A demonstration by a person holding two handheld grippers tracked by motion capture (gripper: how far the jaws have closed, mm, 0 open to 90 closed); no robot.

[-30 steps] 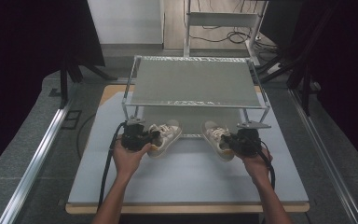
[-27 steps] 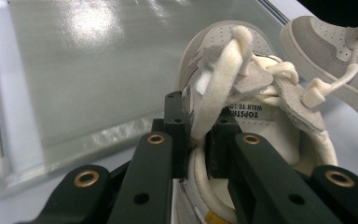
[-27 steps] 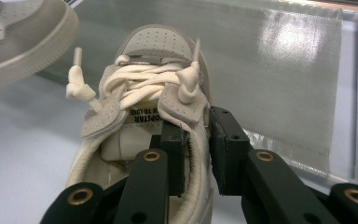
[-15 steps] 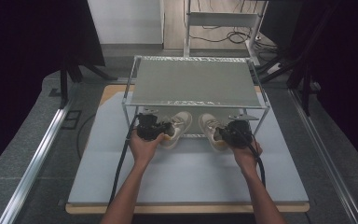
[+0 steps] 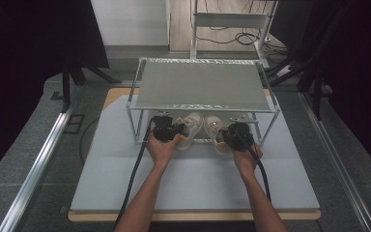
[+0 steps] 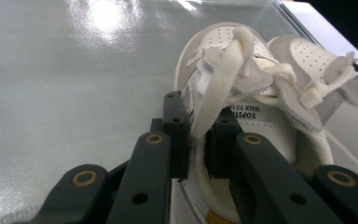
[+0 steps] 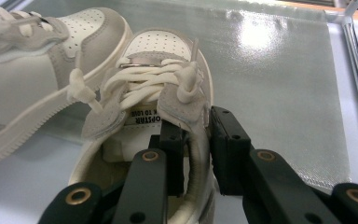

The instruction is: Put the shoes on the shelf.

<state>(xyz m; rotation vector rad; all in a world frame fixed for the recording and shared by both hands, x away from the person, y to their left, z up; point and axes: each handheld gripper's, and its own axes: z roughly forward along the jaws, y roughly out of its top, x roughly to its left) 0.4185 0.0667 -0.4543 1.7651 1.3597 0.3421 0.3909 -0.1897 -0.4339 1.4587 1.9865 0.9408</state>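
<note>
Left gripper (image 6: 196, 140) clamps left shoe (image 6: 242, 93) collar; right gripper (image 7: 196, 154) clamps right shoe (image 7: 158, 93) collar, both under the rack (image 5: 200, 87).

We reach both bare forearms forward from the near edge, roughly parallel. Our left hand (image 5: 162, 147) wraps the black two-jaw left gripper (image 6: 196, 135), whose jaws are pinched on the padded cream collar of a white and grey sneaker (image 6: 261, 93). Our right hand (image 5: 245, 154) holds the black right gripper (image 7: 196, 140), jaws clamped on the collar of the second white and grey sneaker (image 7: 158, 74).
</note>
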